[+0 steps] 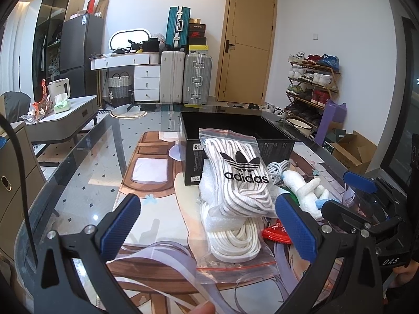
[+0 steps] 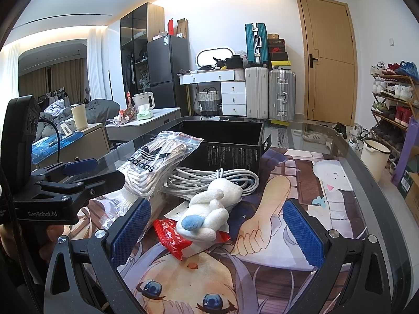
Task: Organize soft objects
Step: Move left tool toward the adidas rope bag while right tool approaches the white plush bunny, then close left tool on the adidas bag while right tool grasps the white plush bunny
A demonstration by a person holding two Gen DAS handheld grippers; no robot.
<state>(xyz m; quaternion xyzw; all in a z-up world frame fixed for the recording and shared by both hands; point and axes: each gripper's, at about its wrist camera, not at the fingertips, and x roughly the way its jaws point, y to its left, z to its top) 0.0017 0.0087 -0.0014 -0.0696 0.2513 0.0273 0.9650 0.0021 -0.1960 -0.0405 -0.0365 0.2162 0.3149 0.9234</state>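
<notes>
A clear zip bag of white striped adidas socks (image 1: 242, 175) leans on an open black box (image 1: 235, 130) on the glass table. Under it lies a bag of coiled white rope (image 1: 235, 238). A white plush toy (image 2: 209, 214) with a blue patch lies on a red packet (image 2: 172, 238), beside a coiled white cable (image 2: 209, 180). My left gripper (image 1: 209, 225) is open, its fingers either side of the rope bag. My right gripper (image 2: 217, 233) is open around the plush toy, not touching it. The socks also show in the right wrist view (image 2: 149, 164), as does the box (image 2: 227, 136).
The table (image 1: 86, 178) has an anime-print mat under glass. In the left wrist view the right gripper (image 1: 353, 193) is close at right. Behind stand a side table with a kettle (image 1: 60, 89), suitcases (image 1: 186, 78), a door and a shoe rack (image 1: 311, 83).
</notes>
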